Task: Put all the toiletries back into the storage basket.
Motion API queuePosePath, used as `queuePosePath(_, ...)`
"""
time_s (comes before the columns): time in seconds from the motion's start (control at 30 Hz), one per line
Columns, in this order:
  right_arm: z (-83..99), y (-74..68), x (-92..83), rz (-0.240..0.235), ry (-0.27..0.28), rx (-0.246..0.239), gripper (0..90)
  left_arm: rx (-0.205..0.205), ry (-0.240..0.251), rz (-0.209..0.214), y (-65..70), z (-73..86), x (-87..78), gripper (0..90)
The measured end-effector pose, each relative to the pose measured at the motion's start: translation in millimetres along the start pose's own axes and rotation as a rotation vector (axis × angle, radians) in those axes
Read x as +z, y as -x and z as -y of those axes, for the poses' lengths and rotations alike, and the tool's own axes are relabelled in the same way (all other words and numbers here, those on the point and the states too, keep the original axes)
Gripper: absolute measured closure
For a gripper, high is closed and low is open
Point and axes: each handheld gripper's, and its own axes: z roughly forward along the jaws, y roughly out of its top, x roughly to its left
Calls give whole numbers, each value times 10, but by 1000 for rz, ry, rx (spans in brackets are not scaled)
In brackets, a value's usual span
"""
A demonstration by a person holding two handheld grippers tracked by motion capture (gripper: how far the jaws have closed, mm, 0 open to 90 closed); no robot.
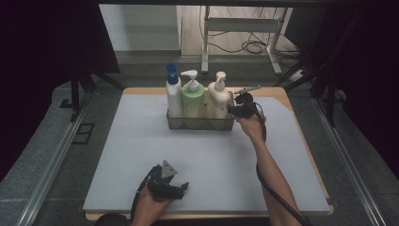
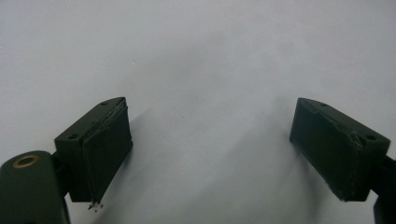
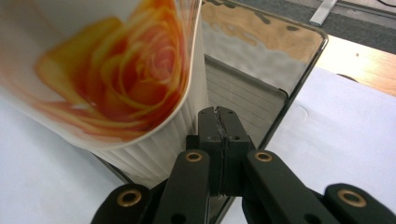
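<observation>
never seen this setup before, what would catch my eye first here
Three pump bottles stand in a row in a clear tray at the far middle of the grey mat. The right gripper, jaws shut, sits at the tray's right end beside the cream bottle with its orange rose. The left gripper rests open near the front edge.

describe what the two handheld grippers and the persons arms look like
Both are black two-jaw tools. The left gripper carries a grey three-cornered plate on top; its jaws end in blocky black pads with worn edges. The right gripper has black linkage arms with brass-coloured rivets, and a thick black cable trails back along the forearm. Both forearms are bare, no sleeves in view.
</observation>
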Motion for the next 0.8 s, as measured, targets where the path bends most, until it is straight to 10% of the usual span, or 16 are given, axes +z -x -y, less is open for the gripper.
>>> queuePosePath(0.8, -3, -206, 175, -31, -22, -42, 872, 0, 0, 0, 0, 0, 0, 121)
